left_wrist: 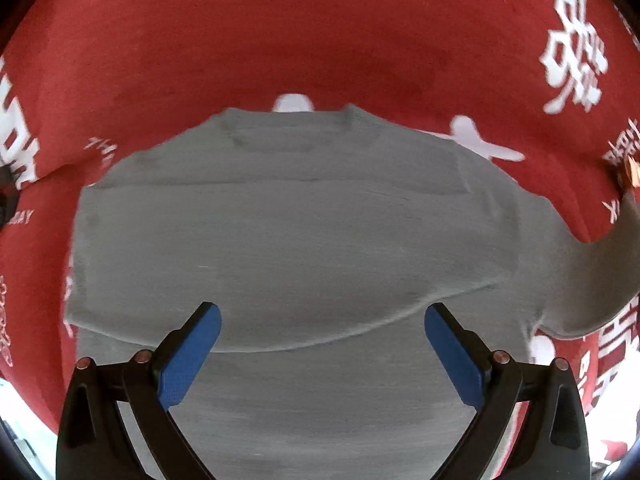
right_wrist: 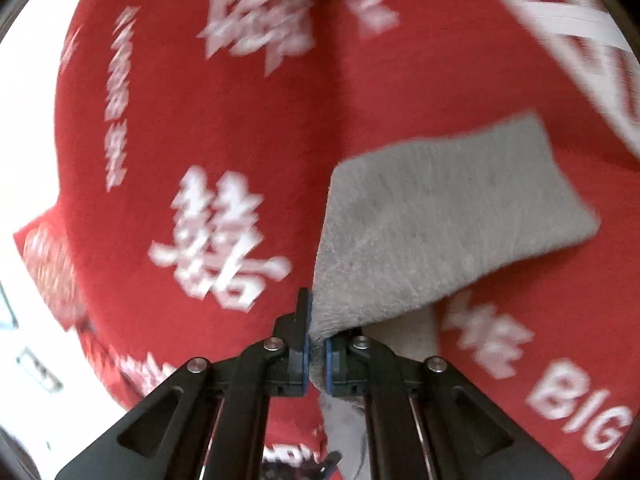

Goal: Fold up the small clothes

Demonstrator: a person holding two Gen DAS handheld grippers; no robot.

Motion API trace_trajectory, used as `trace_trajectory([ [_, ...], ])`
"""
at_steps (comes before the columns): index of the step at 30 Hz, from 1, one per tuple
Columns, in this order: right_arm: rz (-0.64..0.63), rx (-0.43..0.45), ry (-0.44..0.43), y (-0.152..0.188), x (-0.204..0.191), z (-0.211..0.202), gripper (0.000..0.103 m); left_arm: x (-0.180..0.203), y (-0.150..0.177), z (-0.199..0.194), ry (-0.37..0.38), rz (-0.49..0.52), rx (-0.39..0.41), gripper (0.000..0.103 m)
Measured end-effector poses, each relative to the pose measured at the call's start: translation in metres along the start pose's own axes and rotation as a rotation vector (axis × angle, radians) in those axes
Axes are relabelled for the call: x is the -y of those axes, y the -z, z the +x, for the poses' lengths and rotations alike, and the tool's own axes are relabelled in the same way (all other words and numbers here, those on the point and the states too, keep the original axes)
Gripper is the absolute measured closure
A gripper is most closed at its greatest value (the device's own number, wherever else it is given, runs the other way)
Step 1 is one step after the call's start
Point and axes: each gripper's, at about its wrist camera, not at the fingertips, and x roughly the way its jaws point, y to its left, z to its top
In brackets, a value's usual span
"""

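A small grey knit sweater (left_wrist: 288,232) lies flat on the red printed cloth (left_wrist: 280,40), collar away from me. One sleeve is folded across its body. My left gripper (left_wrist: 322,320) is open and hovers over the sweater's lower part, holding nothing. The other sleeve (left_wrist: 592,280) stretches off to the right. My right gripper (right_wrist: 316,340) is shut on that grey sleeve (right_wrist: 440,216) and holds it lifted above the cloth; the cuff end hangs out ahead to the right. The view is blurred by motion.
The red cloth (right_wrist: 200,140) with white characters and letters covers the whole surface. Its edge and a pale floor (right_wrist: 28,312) show at the left of the right wrist view. A small tan object (left_wrist: 632,168) sits at the far right edge.
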Motion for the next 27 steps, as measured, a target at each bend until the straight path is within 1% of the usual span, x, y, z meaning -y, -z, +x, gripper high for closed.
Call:
trace_trajectory([
  [1,-0.056,-0.043,-0.016,0.008,-0.018,0.015,0.098,-0.009,0.001,-0.002,-0.016,-0.005,0.009,0.001],
  [3,-0.141,-0.101,-0.026,0.023,-0.044,0.037,0.097,-0.026,0.002,-0.006,-0.033,-0.016,0.02,0.001],
  [5,-0.253,-0.17,-0.03,0.046,-0.076,0.066,0.097,-0.044,0.001,-0.008,-0.033,-0.04,0.025,0.001],
  [6,-0.293,-0.194,-0.03,0.055,-0.085,0.076,0.097,-0.055,0.001,-0.008,-0.032,-0.056,0.027,0.001],
  [9,-0.458,-0.306,-0.022,0.1,-0.12,0.122,0.097,-0.084,0.001,-0.012,-0.034,-0.102,0.04,0.001],
  [12,-0.596,-0.415,0.015,0.151,-0.136,0.163,0.097,-0.114,0.001,-0.015,-0.038,-0.17,0.069,0.001],
  [13,-0.639,-0.448,0.039,0.169,-0.138,0.177,0.097,-0.13,0.002,-0.017,-0.03,-0.207,0.082,0.001],
  [16,-0.755,-0.563,0.145,0.226,-0.127,0.218,0.097,-0.161,0.004,-0.018,-0.01,-0.264,0.093,0.001],
  [19,-0.804,-0.646,0.247,0.265,-0.102,0.245,0.097,-0.178,0.005,-0.014,-0.024,-0.275,0.1,0.001],
  [20,-0.816,-0.67,0.295,0.276,-0.092,0.253,0.097,-0.182,0.006,-0.013,-0.026,-0.275,0.1,0.001],
  [22,-0.823,-0.711,0.367,0.292,-0.07,0.264,0.096,-0.188,0.006,-0.007,-0.007,-0.281,0.092,0.001],
  [23,-0.816,-0.731,0.407,0.297,-0.06,0.269,0.093,-0.191,0.007,-0.005,0.011,-0.285,0.086,0.001],
  [25,-0.798,-0.751,0.477,0.302,-0.046,0.272,0.093,-0.191,0.007,0.0,0.042,-0.286,0.073,0.001],
  [26,-0.79,-0.749,0.49,0.302,-0.042,0.27,0.093,-0.191,0.006,0.002,0.066,-0.284,0.067,0.001],
  [27,-0.77,-0.74,0.484,0.3,-0.041,0.265,0.086,-0.19,0.006,0.004,0.093,-0.28,0.061,0.001],
])
